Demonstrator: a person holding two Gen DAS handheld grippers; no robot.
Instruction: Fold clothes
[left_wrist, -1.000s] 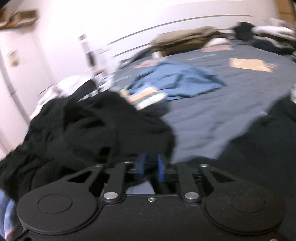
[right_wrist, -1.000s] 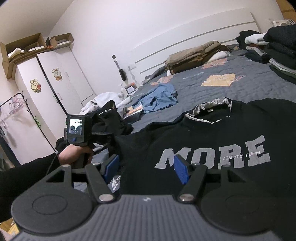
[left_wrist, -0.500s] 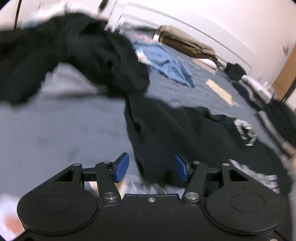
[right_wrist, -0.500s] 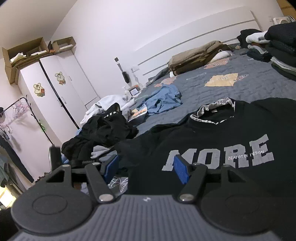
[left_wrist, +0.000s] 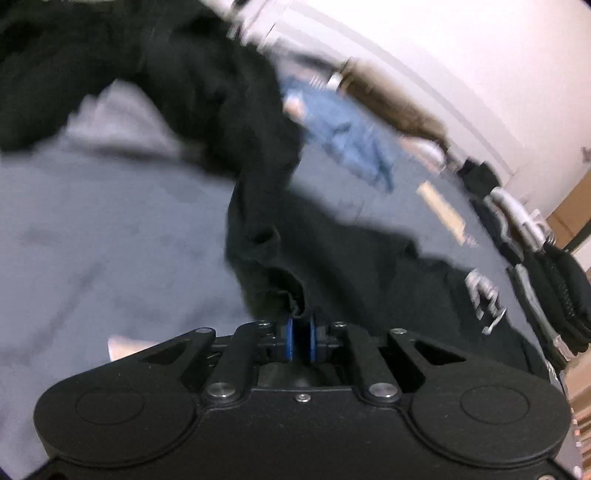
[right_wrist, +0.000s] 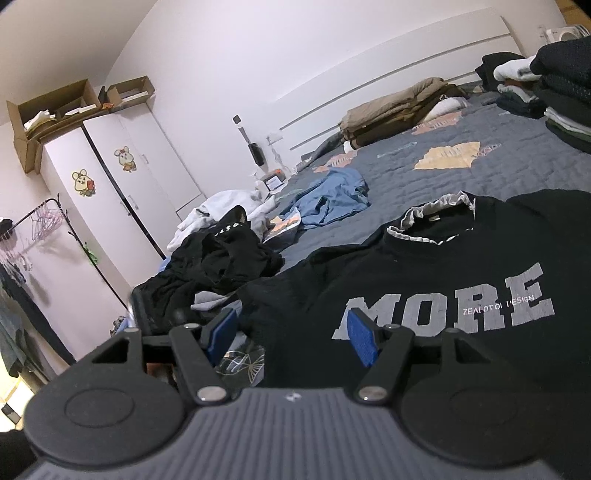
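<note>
On the grey bedspread (left_wrist: 110, 240), left wrist view, blurred: left gripper (left_wrist: 301, 339) pads nearly together, apparently pinching the black sweatshirt (left_wrist: 351, 266) edge; right wrist view: right gripper (right_wrist: 291, 338) jaws wide, holding nothing, over the flat "MORE" sweatshirt (right_wrist: 443, 258).

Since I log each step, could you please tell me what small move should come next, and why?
Probably carry the pinched sleeve edge inward over the black MORE sweatshirt: the left gripper has closed on that fabric, while the right gripper is open above the flat chest.
</note>
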